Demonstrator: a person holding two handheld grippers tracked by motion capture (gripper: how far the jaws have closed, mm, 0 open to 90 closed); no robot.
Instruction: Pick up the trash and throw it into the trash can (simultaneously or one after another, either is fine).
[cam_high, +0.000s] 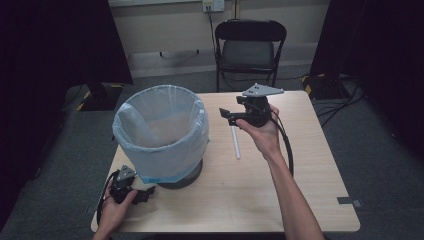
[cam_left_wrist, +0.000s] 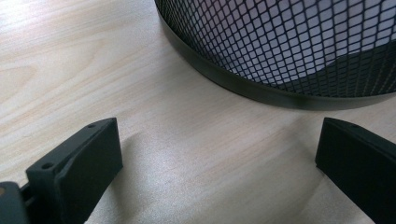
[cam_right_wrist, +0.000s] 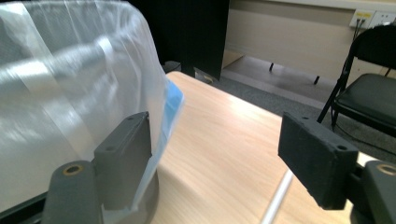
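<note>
So the left gripper (cam_high: 142, 196) sits low at the near edge of the table (cam_high: 300, 200), jaws spread wide with nothing between them, and just ahead of its tips is the black mesh base of the bin (cam_left_wrist: 280, 51). In the left gripper view the bin's bottom ring curves right across in front of the jaws, close but not touching. Further out, the right gripper (cam_high: 226, 115) is held up above the table beside the bin's far-right flank, also wide open and empty. The white stick (cam_high: 235, 144) lies flat on the wood right below and a touch nearer than those jaws; it peeks in at the bottom of the right gripper view between them. The clear bag liner (cam_right_wrist: 70, 93) is just off the right gripper's one jaw. If the pickup is the step, I'd tilt the right gripper down, line the jaws across the stick rather than along it, and grab near the middle so it doesn't swing. Left one could steady the bin.
</note>
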